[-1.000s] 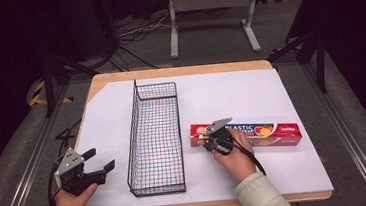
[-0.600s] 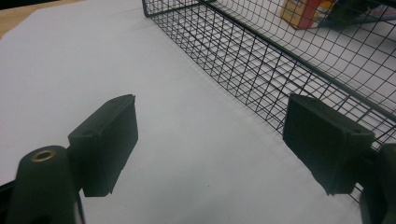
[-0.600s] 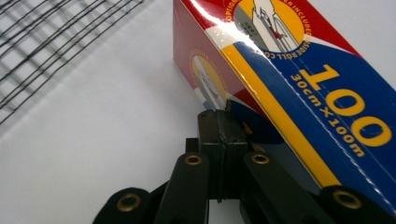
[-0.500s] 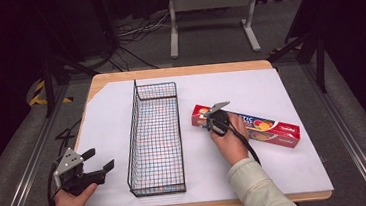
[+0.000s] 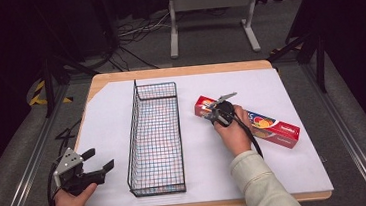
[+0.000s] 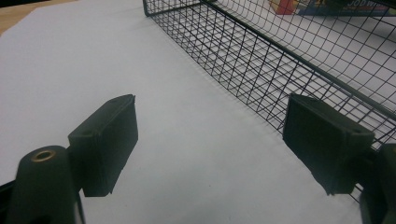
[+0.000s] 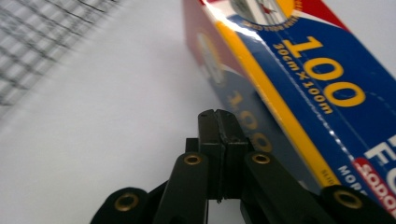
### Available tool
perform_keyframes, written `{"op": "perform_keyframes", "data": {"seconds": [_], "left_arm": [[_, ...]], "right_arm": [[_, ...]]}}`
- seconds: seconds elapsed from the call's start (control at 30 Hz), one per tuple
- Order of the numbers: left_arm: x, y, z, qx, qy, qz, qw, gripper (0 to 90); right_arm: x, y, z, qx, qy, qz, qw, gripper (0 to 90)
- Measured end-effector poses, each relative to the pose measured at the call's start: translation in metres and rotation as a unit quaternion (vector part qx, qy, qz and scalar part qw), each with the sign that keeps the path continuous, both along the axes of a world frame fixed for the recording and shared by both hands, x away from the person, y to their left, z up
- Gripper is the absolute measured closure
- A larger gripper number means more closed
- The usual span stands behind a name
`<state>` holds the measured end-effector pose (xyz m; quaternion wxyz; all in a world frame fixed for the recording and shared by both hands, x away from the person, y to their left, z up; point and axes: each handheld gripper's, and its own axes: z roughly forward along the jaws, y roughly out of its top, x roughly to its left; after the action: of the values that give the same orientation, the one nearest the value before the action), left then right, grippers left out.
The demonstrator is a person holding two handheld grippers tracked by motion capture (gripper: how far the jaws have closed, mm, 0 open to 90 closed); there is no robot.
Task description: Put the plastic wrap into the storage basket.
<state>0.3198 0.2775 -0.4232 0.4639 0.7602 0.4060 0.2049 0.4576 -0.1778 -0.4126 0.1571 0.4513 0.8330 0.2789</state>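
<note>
My left gripper [image 5: 97,162] sits at the near left corner of the table [image 5: 178,72], on the white sheet [image 5: 107,119], just left of the wire basket [image 5: 155,135]; its jaws stand wide apart with nothing between them, and in the left gripper view the gripper [image 6: 210,144] shows bare sheet [image 6: 70,70] in the gap, with the basket's [image 6: 280,60] long mesh wall running past the jaw on the right of that view; through the mesh, at the top edge, a corner of the box [image 6: 322,7] is visible; my right gripper [image 5: 218,110] is across the basket, at the left end of the box [image 5: 250,122], which lies flat on the sheet, slanted, its far end trailing toward the right edge of the table; my right hand [image 5: 233,131] covers part of the box's middle from above; in the right gripper view the gripper [image 7: 218,116] has its two jaws pressed together, pads flat against each other, holding nothing; their tip sits low beside the box's [image 7: 299,79] red side face, so close that I cannot tell whether it touches; the box's top face is blue and yellow with "100" printed on it; the basket [image 7: 28,37] shows blurred at the upper left of that view, apart from the box.
</note>
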Motion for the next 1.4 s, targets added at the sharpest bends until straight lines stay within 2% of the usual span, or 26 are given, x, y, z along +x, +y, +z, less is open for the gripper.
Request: {"op": "perform_keyframes", "data": {"seconds": [0.07,0.23,0.3,0.53,0.67,0.77,0.97,1.07,1.13,1.23,1.4], "left_arm": [[0.000,0.000,0.000,-0.002,0.002,-0.001,1.0000,18.8],[0.001,-0.001,0.000,0.002,0.003,-0.003,1.0000,18.8],[0.001,-0.002,0.000,0.002,0.003,-0.002,1.0000,18.8],[0.002,-0.001,-0.001,-0.002,0.003,-0.001,1.0000,18.8],[0.002,0.000,-0.001,-0.003,0.003,0.001,1.0000,18.8],[0.002,0.000,-0.001,-0.002,0.003,0.000,1.0000,18.8],[0.001,0.001,0.000,-0.008,-0.001,0.000,1.0000,18.8],[0.000,0.002,-0.002,-0.009,0.001,0.000,1.0000,18.8],[0.000,0.003,-0.002,-0.012,0.002,0.003,0.9999,18.8],[-0.001,0.004,-0.002,-0.012,0.002,0.003,0.9999,18.8],[-0.003,0.006,-0.003,-0.011,0.004,0.003,0.9999,19.1]], "right_arm": [[-0.003,-0.003,0.007,0.018,0.005,0.018,0.9997,85.1],[-0.010,-0.017,0.033,0.042,-0.003,0.060,0.9973,68.9],[-0.010,-0.023,0.041,0.044,-0.005,0.073,0.9963,64.3],[-0.005,-0.037,0.061,0.020,-0.015,0.085,0.9961,45.7],[0.004,-0.047,0.065,-0.019,-0.009,0.095,0.9953,37.2],[0.010,-0.053,0.066,-0.042,0.004,0.099,0.9942,32.1],[0.020,-0.061,0.066,-0.049,0.014,0.109,0.9927,22.8],[0.026,-0.066,0.060,-0.066,0.037,0.123,0.9895,20.9],[0.028,-0.069,0.056,-0.077,0.044,0.128,0.9878,20.7],[0.031,-0.073,0.049,-0.076,0.046,0.125,0.9882,19.5],[0.035,-0.079,0.036,-0.085,0.064,0.130,0.9858,20.1]]}}
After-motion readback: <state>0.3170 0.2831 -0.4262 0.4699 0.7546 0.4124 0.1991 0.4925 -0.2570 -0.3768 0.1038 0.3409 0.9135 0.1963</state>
